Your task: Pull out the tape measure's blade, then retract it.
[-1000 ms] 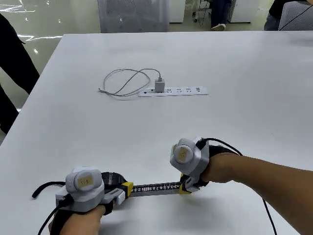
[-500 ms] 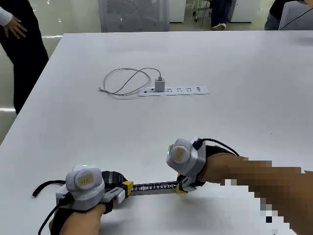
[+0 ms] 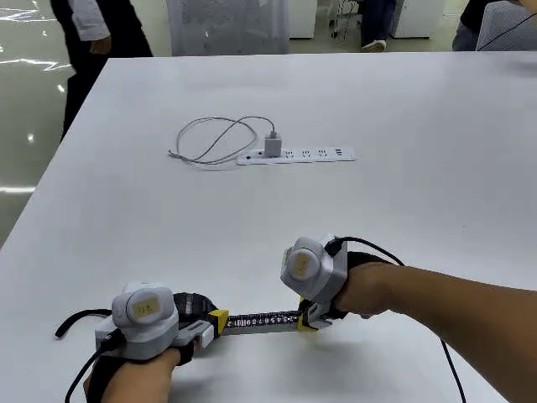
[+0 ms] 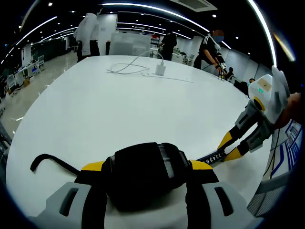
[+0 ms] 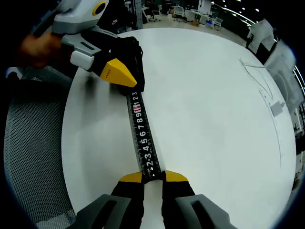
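Observation:
My left gripper [image 3: 204,327] is shut on the black tape measure case [image 3: 191,304] at the table's near edge. In the left gripper view the case [image 4: 143,174] sits between the yellow-tipped fingers [image 4: 93,166]. A short length of blade [image 3: 262,320] runs right from it to my right gripper [image 3: 304,321], which is shut on the blade's end. The right gripper view shows the numbered blade [image 5: 141,129] running from my right gripper [image 5: 152,177] to the case [image 5: 132,53] in the left gripper [image 5: 116,72]. The blade lies just above the white table [image 3: 377,109].
A white power strip [image 3: 304,155] with a plugged-in charger [image 3: 273,145] and a looped cable [image 3: 210,138] lies mid-table. The case's black strap [image 3: 77,321] trails left. A person [image 3: 92,25] stands past the table's far left corner.
My right gripper has moved left toward the case, and the exposed blade is shorter. The person at the left has walked further along the table's side.

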`<state>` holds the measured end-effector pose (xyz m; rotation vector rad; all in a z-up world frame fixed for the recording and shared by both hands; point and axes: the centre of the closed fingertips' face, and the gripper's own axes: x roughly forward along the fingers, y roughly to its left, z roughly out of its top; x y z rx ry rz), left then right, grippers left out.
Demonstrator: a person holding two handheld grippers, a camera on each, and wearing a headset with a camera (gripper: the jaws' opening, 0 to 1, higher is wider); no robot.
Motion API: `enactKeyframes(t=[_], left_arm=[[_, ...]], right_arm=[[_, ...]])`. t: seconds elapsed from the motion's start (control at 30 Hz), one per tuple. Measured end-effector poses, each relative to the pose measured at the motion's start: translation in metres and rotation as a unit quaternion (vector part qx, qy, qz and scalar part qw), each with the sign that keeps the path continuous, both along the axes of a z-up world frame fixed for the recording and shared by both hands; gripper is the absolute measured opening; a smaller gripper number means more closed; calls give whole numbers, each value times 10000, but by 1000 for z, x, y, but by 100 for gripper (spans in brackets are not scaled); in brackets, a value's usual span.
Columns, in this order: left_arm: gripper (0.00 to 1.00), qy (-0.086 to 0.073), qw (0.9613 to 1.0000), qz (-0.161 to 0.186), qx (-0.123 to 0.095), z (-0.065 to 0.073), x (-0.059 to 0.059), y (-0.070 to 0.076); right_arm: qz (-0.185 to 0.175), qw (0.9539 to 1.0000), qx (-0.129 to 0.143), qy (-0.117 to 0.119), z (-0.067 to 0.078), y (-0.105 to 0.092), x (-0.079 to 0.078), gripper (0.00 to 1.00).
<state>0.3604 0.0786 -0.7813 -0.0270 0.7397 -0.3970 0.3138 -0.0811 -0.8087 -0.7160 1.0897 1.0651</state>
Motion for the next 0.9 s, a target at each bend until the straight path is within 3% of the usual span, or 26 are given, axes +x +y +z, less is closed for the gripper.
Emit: enactKeyframes(t=[0.07,0.3,0.9], left_arm=[[63,-5,10000,-3,-3,0,0,0],[63,-4,10000,-40,-16,-1,0,0],[63,14,10000,-35,-6,0,0,-1]], right_arm=[[-120,9999,35,-1,0,1,0,9],[44,9999,-93,-7,0,4,1,9],[-36,10000,-91,-5,-1,9,2,9]])
